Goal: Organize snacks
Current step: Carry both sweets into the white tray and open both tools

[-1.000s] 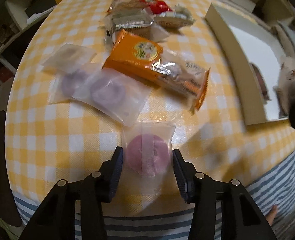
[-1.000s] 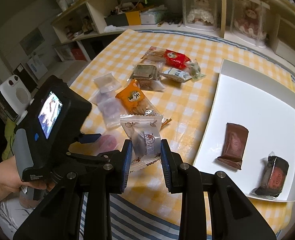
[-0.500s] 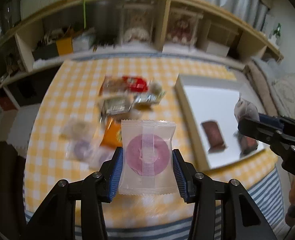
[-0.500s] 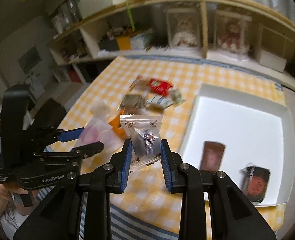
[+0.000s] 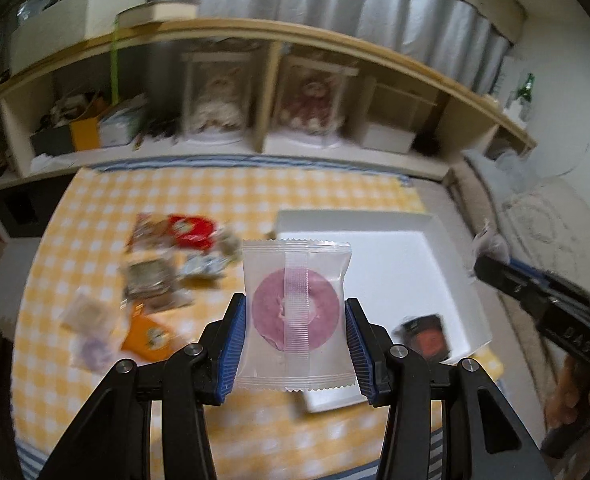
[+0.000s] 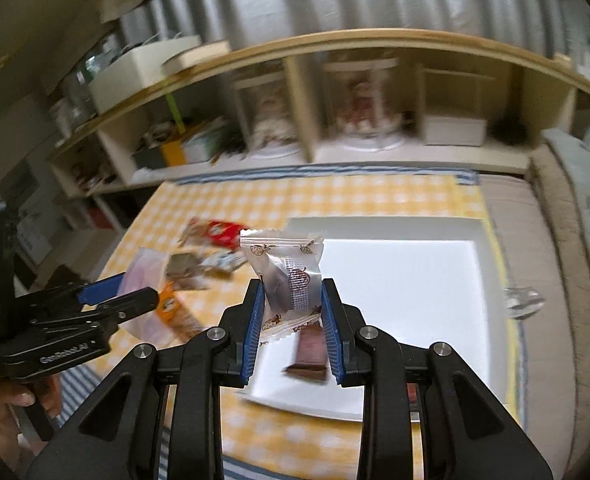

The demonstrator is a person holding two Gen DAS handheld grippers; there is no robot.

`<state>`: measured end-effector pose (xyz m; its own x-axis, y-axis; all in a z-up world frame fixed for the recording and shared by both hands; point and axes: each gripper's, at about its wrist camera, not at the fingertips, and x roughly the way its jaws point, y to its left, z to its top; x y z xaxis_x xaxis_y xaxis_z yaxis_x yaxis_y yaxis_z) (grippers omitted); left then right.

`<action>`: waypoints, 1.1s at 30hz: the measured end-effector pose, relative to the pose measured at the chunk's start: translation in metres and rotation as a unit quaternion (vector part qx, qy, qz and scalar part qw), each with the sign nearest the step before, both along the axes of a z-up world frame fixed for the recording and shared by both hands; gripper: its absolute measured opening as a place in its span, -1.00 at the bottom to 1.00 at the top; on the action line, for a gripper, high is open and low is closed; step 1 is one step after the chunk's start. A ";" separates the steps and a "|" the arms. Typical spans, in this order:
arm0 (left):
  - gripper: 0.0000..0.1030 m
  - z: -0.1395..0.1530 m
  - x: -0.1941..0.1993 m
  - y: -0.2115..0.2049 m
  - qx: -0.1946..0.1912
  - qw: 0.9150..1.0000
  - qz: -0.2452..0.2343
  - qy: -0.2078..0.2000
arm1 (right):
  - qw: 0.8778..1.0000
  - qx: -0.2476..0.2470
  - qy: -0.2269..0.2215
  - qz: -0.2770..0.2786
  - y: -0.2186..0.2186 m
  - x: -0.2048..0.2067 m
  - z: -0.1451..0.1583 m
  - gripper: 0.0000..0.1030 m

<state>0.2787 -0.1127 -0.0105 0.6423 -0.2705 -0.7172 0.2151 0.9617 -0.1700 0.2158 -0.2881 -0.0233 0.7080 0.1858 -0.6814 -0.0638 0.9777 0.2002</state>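
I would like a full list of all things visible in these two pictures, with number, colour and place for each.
Clear packet with a pink ring-shaped snack: one, held in the left tool.
Silver-and-clear wrapped candy: one, held in the right tool.
White rectangular tray: one, on the table's right part.
Brown wrapped bar: one, in the tray.
Dark packet with red label: one, in the tray.
Loose snack packets: several, red, orange, silver, clear, left of the tray; blurred.
Yellow-and-white checked tablecloth: one, covering the table.
Wooden shelf unit: one, behind the table.
Left tool: black, blue pads.
Right tool: black, blue pads.
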 end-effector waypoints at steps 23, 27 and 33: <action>-0.09 -0.088 0.091 -0.147 -0.011 0.990 -0.042 0.136 | 0.989 -0.003 0.086 -0.122 -0.135 -0.008 -0.043 -0.44; -0.09 -0.112 0.111 -0.152 -0.016 0.986 -0.029 0.166 | 0.988 0.003 0.113 -0.109 -0.137 -0.002 -0.059 -0.44; -0.03 -0.134 0.137 -0.157 -0.029 0.982 -0.016 0.187 | 0.981 -0.008 0.157 -0.115 -0.140 0.006 -0.085 -0.44</action>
